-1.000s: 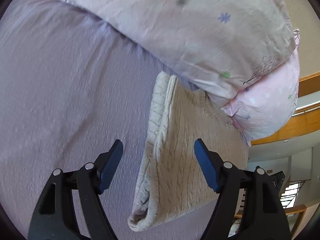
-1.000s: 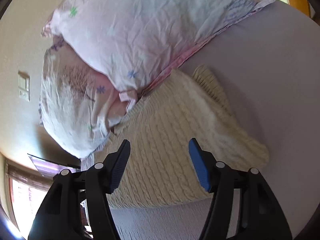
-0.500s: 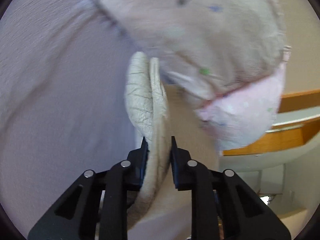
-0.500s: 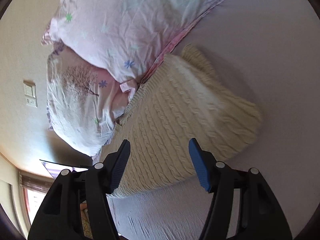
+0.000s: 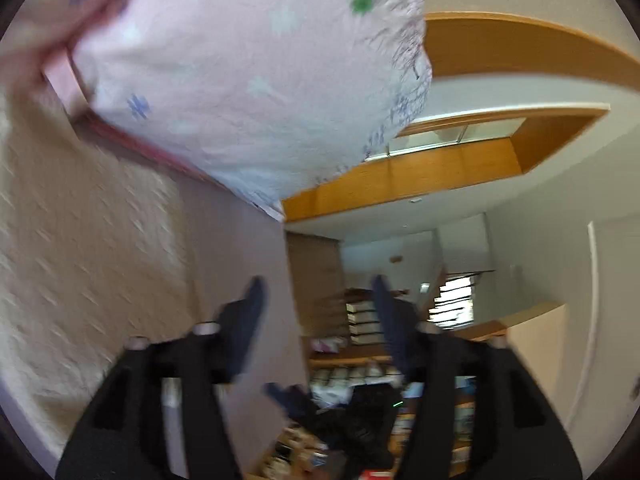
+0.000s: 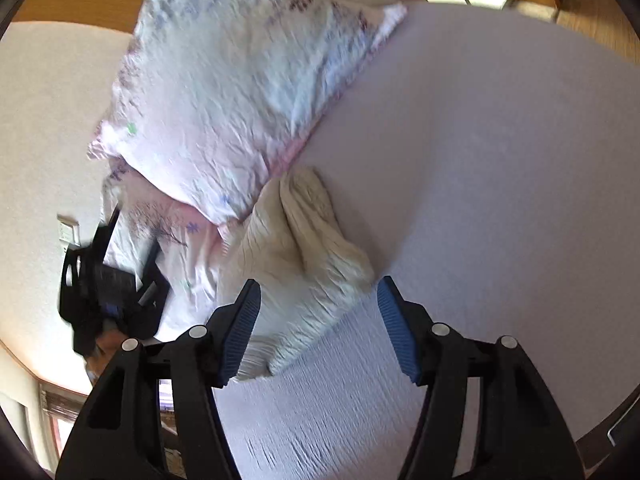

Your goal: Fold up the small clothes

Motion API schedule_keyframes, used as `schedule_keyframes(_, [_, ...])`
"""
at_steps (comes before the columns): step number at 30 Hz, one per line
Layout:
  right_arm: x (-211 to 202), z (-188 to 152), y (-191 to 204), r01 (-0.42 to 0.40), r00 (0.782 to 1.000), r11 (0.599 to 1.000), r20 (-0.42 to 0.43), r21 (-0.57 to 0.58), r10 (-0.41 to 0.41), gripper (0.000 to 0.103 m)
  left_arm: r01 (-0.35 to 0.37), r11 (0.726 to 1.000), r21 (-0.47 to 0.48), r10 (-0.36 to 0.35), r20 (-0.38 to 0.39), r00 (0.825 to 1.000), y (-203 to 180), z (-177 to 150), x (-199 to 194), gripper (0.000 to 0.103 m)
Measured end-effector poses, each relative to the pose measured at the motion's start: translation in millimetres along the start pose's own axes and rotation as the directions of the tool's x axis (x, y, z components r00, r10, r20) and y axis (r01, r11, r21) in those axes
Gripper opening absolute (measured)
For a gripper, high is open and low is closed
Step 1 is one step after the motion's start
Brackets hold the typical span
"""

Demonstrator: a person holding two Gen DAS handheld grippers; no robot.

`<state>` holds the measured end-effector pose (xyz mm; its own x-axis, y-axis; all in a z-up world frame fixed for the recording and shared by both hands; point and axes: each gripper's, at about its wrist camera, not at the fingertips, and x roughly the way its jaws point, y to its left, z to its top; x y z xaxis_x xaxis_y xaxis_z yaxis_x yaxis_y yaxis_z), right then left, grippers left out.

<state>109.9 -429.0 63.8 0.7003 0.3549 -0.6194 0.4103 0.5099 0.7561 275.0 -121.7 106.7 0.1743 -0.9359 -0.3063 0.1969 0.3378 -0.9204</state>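
A folded cream cable-knit sweater (image 6: pixel 304 256) lies on the lilac bed sheet (image 6: pixel 500 160), its far edge tucked against the pillows. My right gripper (image 6: pixel 318 304) is open and empty, just in front of the sweater's near corner. My left gripper (image 5: pixel 318 300) is open and empty; the sweater (image 5: pixel 80 248) fills the left of its blurred view. The left gripper also shows in the right wrist view (image 6: pixel 108 280), off to the left beside the pillows.
Two pink floral pillows (image 6: pixel 240 80) are stacked at the head of the bed; one shows in the left wrist view (image 5: pixel 248 80). Beyond the bed edge stand wooden shelves with books and clutter (image 5: pixel 360 360). A wooden frame (image 5: pixel 500 80) runs behind.
My left gripper closed on the sweater's edge half a second ago, then opened, let go and swung away to the right. The right wrist view pulled back from the sweater.
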Motion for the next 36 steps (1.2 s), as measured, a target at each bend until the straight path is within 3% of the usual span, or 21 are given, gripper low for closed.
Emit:
schedule_keyframes(1, [3.8,9.0,3.7,-0.011,1.0,1.0,-0.008,-0.001,0.011,0.063,-0.061,0.998,0.035,0.06,0.033,0.998,4.5,-0.6,-14.0,0.078])
schedule_keyframes(2, [8.7,15.3,8.1,-0.016,1.0,1.0,-0.021,-0.006,0.015,0.063,-0.136,0.989,0.056,0.132,0.06,0.989,11.9,-0.9,-26.9,0.079])
schedule_keyframes(4, [27.0,27.2,19.6,-0.013,0.997,0.999,-0.073,-0.036,0.011,0.063,-0.326,0.945,0.037,0.322,0.077,0.944,40.9,-1.8,-52.4,0.079])
schedule_keyframes(6, [54.9,37.8,45.9,-0.002,0.992,0.992,-0.129,-0.128,-0.015,0.063,-0.391,0.92,-0.039,0.392,0.058,0.918,67.5,-6.3,-70.5,0.079])
schedule_keyframes(8, [81.1,39.4,73.2,-0.017,0.983,0.976,-0.183,-0.219,-0.024,0.062,-0.388,0.914,-0.12,0.397,0.059,0.916,90.2,-17.0,-94.5,0.079])
schedule_keyframes(12, [130.7,34.9,94.5,0.049,0.953,0.95,-0.269,-0.31,-0.137,0.053,-0.392,0.907,-0.152,0.404,0.053,0.913,106.1,-27.7,-111.5,0.081])
schedule_keyframes(14, [149.1,29.0,97.9,0.08,0.938,0.937,-0.293,-0.34,-0.187,0.041,-0.404,0.903,-0.149,0.414,0.039,0.91,107.4,-28.9,-114.3,0.082])
schedule_keyframes(15, [156.3,22.4,102.6,0.111,0.93,0.91,-0.281,-0.4,-0.238,0.015,-0.407,0.902,-0.145,0.415,0.034,0.909,103.4,-27.8,-109.3,0.083])
schedule_keyframes(16, [159.1,18.3,106.0,0.132,0.925,0.887,-0.266,-0.443,-0.271,0.006,-0.41,0.901,-0.14,0.418,0.032,0.908,103.0,-30.1,-111.9,0.084])
schedule_keyframes(18, [148.5,18.6,112.3,0.175,0.941,0.858,-0.175,-0.484,-0.29,0.005,-0.425,0.896,-0.124,0.431,0.026,0.902,102.1,-31.2,-115.3,0.084])
schedule_keyframes(21, [116.4,41.9,98.9,0.224,0.965,0.898,-0.044,-0.378,-0.259,0.003,-0.446,0.89,-0.094,0.449,0.021,0.893,99.3,-26.5,-95.9,0.086])
schedule_keyframes(23, [118.3,47.7,86.9,0.313,0.937,0.876,-0.032,-0.367,-0.348,0.003,-0.459,0.885,-0.07,0.461,0.012,0.887,98.3,-27.0,-87.6,0.088])
schedule_keyframes(24, [120.5,46.1,83.4,0.318,0.933,0.874,-0.042,-0.367,-0.357,0.004,-0.473,0.879,-0.055,0.473,-0.008,0.881,98.9,-26.7,-78.2,0.088])
schedule_keyframes(26, [120.1,44.9,74.2,0.253,0.953,0.922,-0.086,-0.292,-0.289,0.018,-0.49,0.871,-0.025,0.489,-0.044,0.871,98.6,-27.1,-62.4,0.088])
schedule_keyframes(27, [119.2,44.8,71.7,0.243,0.958,0.933,-0.085,-0.266,-0.274,0.046,-0.496,0.868,-0.016,0.495,-0.053,0.867,98.7,-27.3,-57.4,0.088])
schedule_keyframes(28, [118.7,45.2,70.9,0.256,0.956,0.932,-0.074,-0.256,-0.283,0.08,-0.509,0.861,-0.001,0.508,-0.068,0.859,99.8,-27.6,-48.8,0.088])
schedule_keyframes(29, [119.3,45.4,69.8,0.235,0.962,0.938,-0.077,-0.254,-0.262,0.092,-0.514,0.858,0.007,0.513,-0.077,0.855,100.7,-27.6,-44.2,0.089])
schedule_keyframes(31, [127.4,46.3,66.1,0.214,0.961,0.944,-0.122,-0.251,-0.25,0.097,-0.516,0.857,0.013,0.515,-0.09,0.853,103.1,-26.9,-35.0,0.091])
schedule_keyframes(34, [150.1,48.8,56.2,0.253,0.926,0.938,-0.224,-0.236,-0.305,0.097,-0.511,0.859,-0.012,0.508,-0.097,0.856,109.5,-26.5,-27.7,0.093])
schedule_keyframes(35, [156.2,47.5,50.9,0.255,0.916,0.938,-0.253,-0.233,-0.312,0.097,-0.498,0.867,-0.022,0.495,-0.088,0.865,110.9,-26.9,-27.5,0.095])
schedule_keyframes(36, [157.0,44.6,47.2,0.25,0.914,0.939,-0.264,-0.234,-0.309,0.096,-0.497,0.867,-0.026,0.494,-0.076,0.866,110.1,-27.3,-25.9,0.095])
